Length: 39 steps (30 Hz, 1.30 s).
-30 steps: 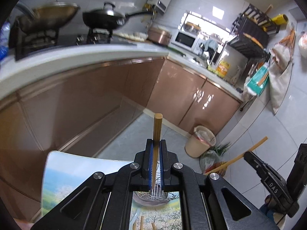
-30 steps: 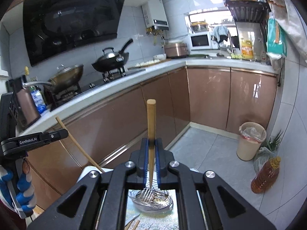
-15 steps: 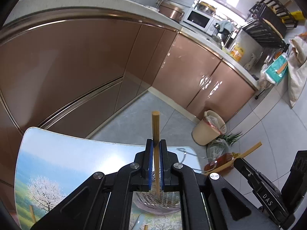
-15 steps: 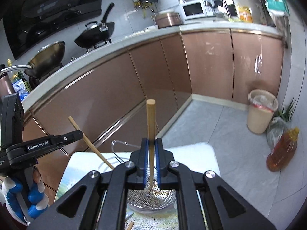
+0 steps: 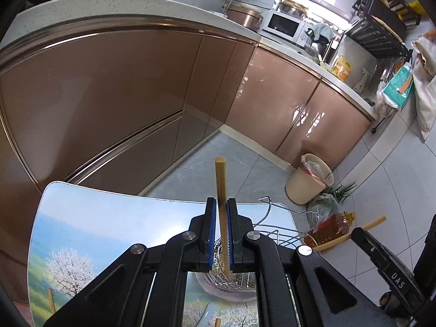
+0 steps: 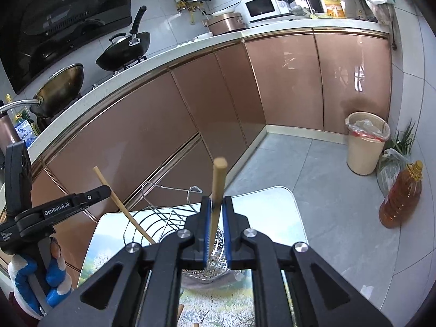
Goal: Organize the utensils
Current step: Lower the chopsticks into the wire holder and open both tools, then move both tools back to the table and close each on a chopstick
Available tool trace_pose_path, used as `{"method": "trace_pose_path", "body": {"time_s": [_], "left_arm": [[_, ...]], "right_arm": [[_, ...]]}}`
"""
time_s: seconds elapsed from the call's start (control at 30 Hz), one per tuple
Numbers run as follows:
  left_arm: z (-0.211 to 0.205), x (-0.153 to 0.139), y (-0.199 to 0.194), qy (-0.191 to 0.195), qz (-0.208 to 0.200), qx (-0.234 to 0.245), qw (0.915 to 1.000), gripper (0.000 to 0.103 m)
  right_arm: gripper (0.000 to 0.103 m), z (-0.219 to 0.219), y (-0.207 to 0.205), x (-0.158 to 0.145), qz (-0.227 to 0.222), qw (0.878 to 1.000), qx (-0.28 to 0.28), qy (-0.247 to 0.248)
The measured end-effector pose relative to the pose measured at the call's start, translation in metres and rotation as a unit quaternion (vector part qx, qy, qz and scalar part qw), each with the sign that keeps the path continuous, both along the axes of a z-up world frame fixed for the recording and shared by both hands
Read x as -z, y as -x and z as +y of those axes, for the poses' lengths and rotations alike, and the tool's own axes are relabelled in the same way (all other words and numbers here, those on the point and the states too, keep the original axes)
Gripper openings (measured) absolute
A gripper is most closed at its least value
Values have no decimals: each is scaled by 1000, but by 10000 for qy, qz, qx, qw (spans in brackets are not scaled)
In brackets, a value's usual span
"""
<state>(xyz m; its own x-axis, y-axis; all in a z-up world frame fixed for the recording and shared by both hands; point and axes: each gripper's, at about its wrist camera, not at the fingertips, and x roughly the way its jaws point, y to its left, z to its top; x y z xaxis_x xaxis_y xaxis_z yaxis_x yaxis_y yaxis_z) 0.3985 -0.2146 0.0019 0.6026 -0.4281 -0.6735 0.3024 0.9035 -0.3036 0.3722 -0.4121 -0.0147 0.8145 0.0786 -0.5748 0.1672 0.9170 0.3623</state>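
My left gripper is shut on a bamboo chopstick that stands upright between the blue pads, its lower end over a perforated metal utensil holder. My right gripper is shut on another bamboo chopstick, also upright, its lower end over the same holder. A wire rack rises around the holder. The left gripper also shows in the right wrist view with its chopstick. The right gripper's chopstick shows in the left wrist view.
A small table with a printed landscape top bears the holder; more chopsticks lie on it. Brown cabinets stand behind. A bin, an oil bottle and a bag sit on the tiled floor.
Both grippers have tilted further down and lowered toward the holder, each still carrying its chopstick. The table and rack now fill more of both views.
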Motion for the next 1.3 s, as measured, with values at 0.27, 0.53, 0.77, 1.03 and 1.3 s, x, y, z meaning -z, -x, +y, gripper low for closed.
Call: {"method": "trace_pose_path", "body": {"time_s": [0.27,0.53,0.77,1.03,1.3], "left_arm": [[13,-13,19,14,-94,-59,9999,39],[42,-52,55,8,-466,-157,9988,51],[87,-99,97,-39,-948,-481,9943,59],[141,-124,151,-119,-1165,-837,9896,62],[185,-137,205,-295,-1245,-998,9868,59]], "right_arm": [[27,-1,28,-14,-82,9999,67,-17],[33,4,67,-47,-358,9993,126,43],[34,18,116,-86,-693,9974,116,146],[34,46,175,-118,-985,9948,-5,256],[34,86,222,-145,-1089,9924,-213,531]]}}
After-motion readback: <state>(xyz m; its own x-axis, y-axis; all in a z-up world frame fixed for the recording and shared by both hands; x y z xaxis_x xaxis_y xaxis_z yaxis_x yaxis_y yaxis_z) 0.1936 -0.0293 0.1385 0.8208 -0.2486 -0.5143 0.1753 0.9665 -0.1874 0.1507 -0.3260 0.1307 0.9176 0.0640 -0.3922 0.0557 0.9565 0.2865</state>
